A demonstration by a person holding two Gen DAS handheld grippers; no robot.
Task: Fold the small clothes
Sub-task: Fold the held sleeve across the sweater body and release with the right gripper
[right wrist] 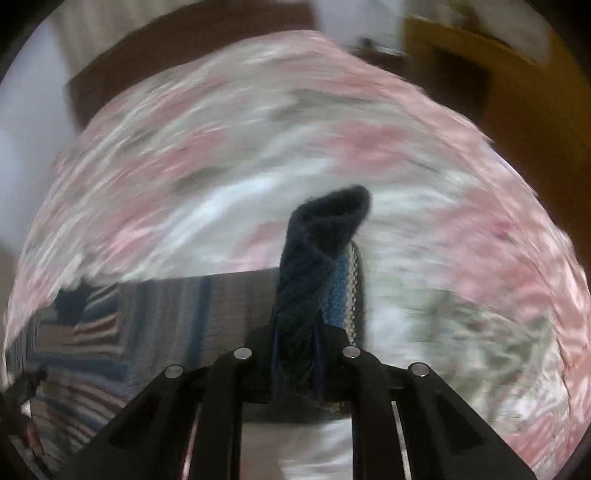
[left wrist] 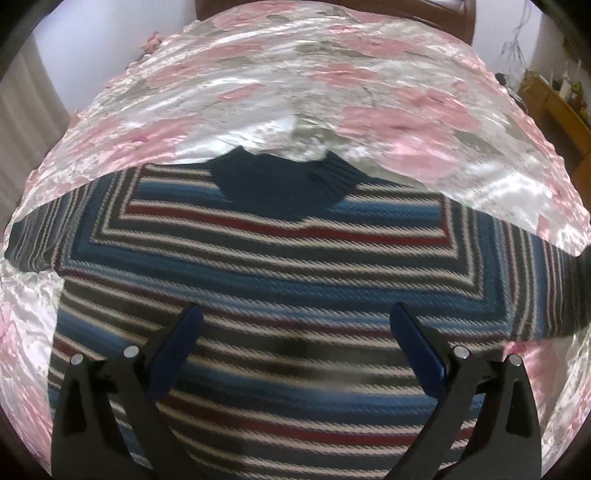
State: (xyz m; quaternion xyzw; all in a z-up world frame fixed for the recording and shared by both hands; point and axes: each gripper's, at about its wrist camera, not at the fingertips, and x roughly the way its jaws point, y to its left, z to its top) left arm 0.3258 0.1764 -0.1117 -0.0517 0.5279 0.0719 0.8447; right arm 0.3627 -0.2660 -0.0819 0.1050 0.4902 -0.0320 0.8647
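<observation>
On the bed's pink-flowered satin bedspread a striped knit sweater lies flat, its dark blue ribbed collar toward the wooden headboard, one sleeve reaching toward the left edge. Over its chest the left gripper hovers with blue-padded fingers spread wide, holding nothing. The right gripper is clamped on a dark-cuffed sleeve end, lifted above the bedspread. No label or writing is readable.

Striped sweater spread flat on the floral bedspread.
Left gripper, jaws wide apart, hovers over its lower middle.
</observation>
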